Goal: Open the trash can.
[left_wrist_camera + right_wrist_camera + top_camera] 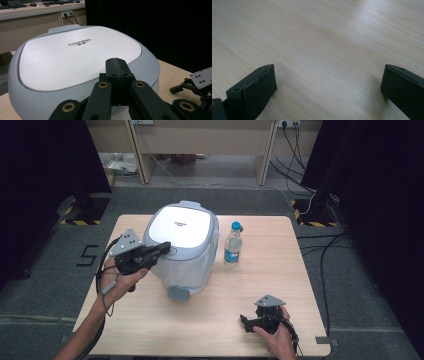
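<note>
With closed fingers, the left gripper (167, 248) presses at the front edge of the cooker's lid (182, 226), seemingly to release it, which needs a firm push; the right gripper (245, 321) rests open on the surface (280, 270).

The water bottle's (233, 243) label is too small to read.

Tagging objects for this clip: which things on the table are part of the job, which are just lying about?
In the job:
- rice cooker, lid down
- left hand-held gripper, jaws shut, tips at the lid's front edge

Lying about:
- water bottle, standing beside the cooker
- right hand-held gripper, jaws open, low over the bare table
</note>
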